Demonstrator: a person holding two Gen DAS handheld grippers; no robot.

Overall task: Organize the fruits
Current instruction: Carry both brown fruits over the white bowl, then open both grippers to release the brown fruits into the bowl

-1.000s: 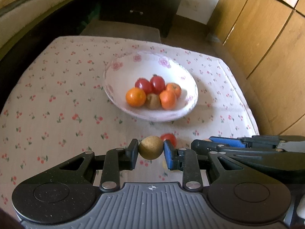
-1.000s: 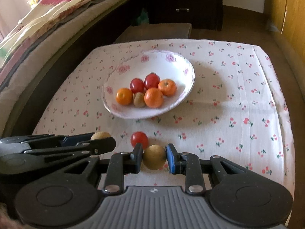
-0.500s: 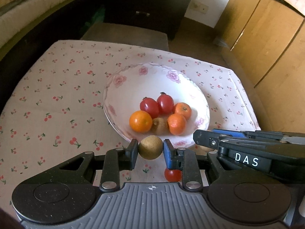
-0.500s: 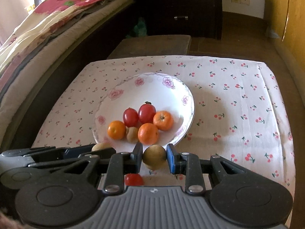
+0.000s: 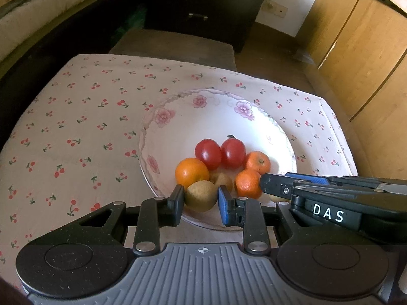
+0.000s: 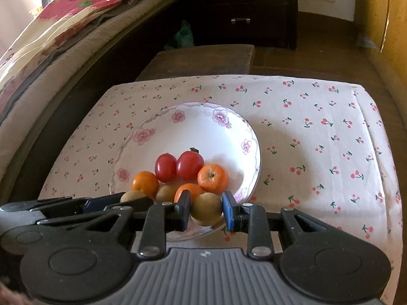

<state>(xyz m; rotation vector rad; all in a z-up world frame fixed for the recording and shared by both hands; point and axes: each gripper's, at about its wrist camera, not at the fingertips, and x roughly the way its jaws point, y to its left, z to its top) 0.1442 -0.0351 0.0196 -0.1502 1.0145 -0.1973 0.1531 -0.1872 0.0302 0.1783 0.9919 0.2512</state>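
Observation:
A white flowered bowl (image 5: 162, 117) (image 6: 229, 137) on the cherry-print cloth holds two red tomatoes (image 5: 208, 153), several oranges (image 5: 192, 172) and a brown fruit (image 5: 223, 179). My left gripper (image 5: 200, 200) is shut on a brown round fruit (image 5: 201, 195) over the bowl's near rim. My right gripper (image 6: 206, 209) is shut on another brown fruit (image 6: 206, 209), also over the near rim, just right of the left gripper (image 6: 122, 203). The right gripper shows in the left wrist view (image 5: 274, 189).
The cloth-covered table (image 6: 318, 137) ends at a dark stool (image 6: 201, 58) behind. A bed (image 6: 51, 45) runs along the left, a dark drawer unit (image 6: 239, 7) stands at the back, and wooden cupboards (image 5: 368, 63) are on the right.
Both grippers have moved forward with their brown fruits, from the table in front of the bowl to over its near rim. The loose tomato on the cloth has dropped out of view.

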